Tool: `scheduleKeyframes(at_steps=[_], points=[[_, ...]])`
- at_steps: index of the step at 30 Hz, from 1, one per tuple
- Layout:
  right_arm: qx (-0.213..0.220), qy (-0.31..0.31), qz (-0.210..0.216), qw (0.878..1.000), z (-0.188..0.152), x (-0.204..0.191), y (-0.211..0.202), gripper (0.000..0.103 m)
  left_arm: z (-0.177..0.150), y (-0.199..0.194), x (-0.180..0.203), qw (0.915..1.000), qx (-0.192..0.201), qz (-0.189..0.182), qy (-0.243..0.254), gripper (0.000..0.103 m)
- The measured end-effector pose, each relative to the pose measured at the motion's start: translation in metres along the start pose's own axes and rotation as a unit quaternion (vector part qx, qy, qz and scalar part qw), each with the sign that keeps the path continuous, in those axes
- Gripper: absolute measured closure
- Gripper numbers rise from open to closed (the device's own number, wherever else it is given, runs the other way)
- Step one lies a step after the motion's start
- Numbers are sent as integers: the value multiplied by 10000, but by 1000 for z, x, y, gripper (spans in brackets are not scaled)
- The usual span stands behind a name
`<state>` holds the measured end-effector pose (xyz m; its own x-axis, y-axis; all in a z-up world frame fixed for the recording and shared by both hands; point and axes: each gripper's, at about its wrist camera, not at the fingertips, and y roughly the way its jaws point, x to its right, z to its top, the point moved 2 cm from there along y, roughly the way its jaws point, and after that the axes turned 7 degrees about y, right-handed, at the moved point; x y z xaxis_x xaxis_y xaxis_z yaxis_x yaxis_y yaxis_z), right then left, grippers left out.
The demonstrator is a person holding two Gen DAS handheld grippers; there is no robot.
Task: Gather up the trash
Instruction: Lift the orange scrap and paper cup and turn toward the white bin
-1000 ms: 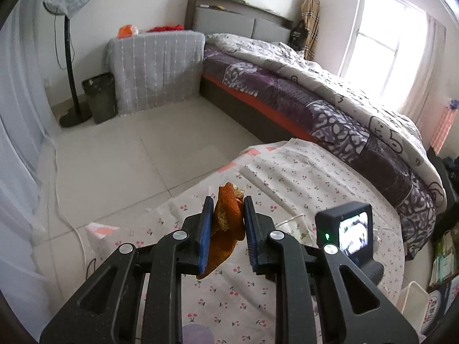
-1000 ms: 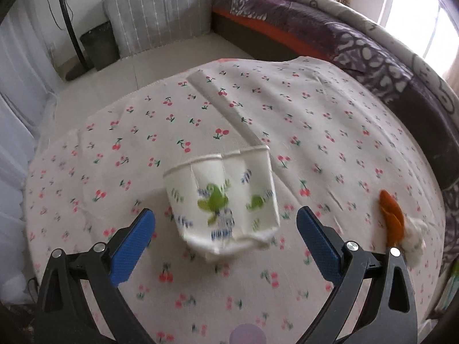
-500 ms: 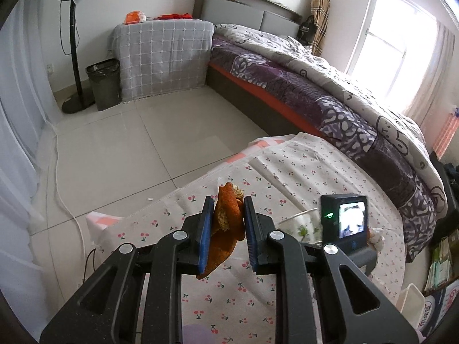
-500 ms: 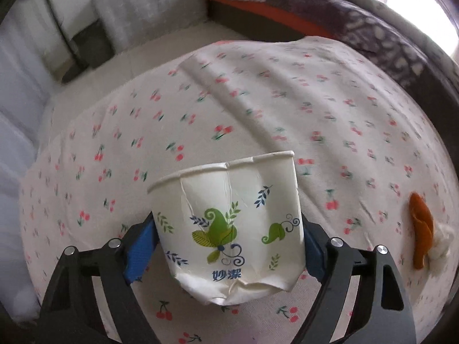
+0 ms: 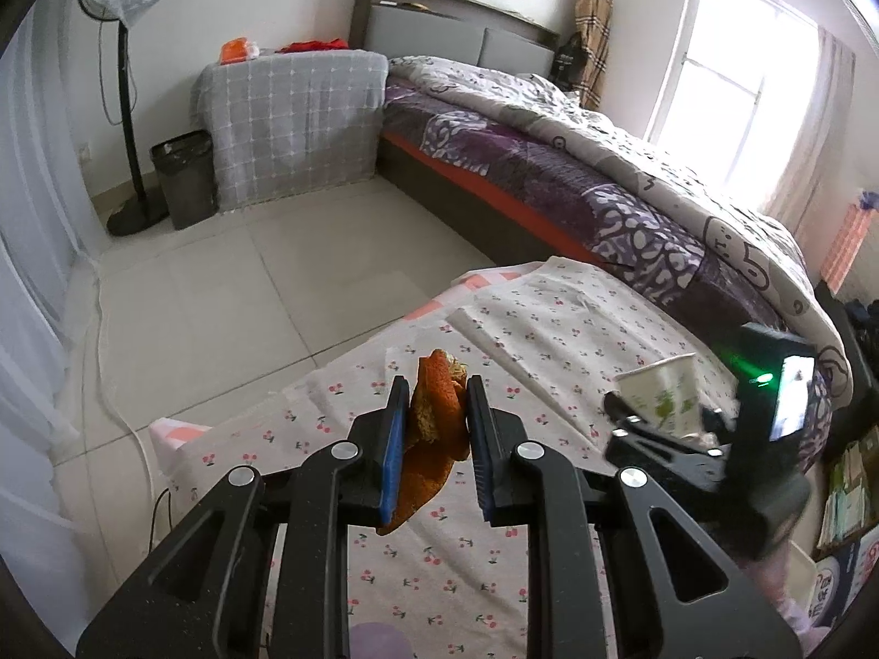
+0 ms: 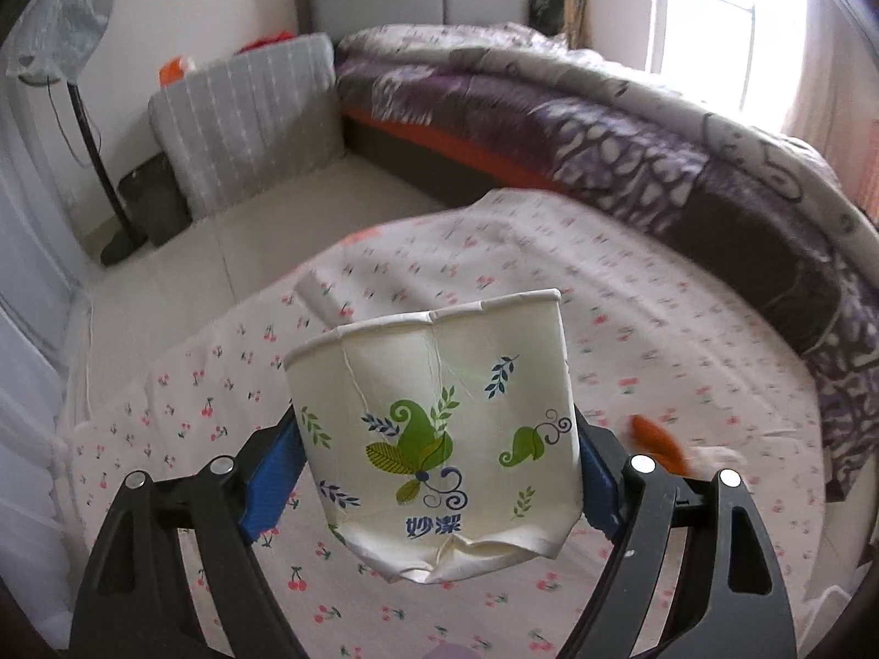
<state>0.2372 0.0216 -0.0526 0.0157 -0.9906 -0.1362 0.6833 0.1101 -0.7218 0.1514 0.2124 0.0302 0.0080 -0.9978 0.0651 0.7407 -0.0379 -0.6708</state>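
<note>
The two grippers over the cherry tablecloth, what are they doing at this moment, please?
A person is collecting trash from the table with a gripper in each hand. The left gripper is shut on a piece of orange peel. The right gripper has just closed on a crumpled paper cup and holds it above the cloth. One more orange scrap lies on the cloth. A dark trash bin stands on the floor by the fan.
</note>
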Motion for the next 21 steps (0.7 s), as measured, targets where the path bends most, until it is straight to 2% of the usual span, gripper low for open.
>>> scheduleKeyframes(at_steps=[8,21], points=[[305,290,-155,9990,-3,42,-47,22,-7,-1,33,9996,95,-60,260,82],[498,635,-506,9955,-45,117,-115,21,-16,1,91,9974,157,-305,629,82]])
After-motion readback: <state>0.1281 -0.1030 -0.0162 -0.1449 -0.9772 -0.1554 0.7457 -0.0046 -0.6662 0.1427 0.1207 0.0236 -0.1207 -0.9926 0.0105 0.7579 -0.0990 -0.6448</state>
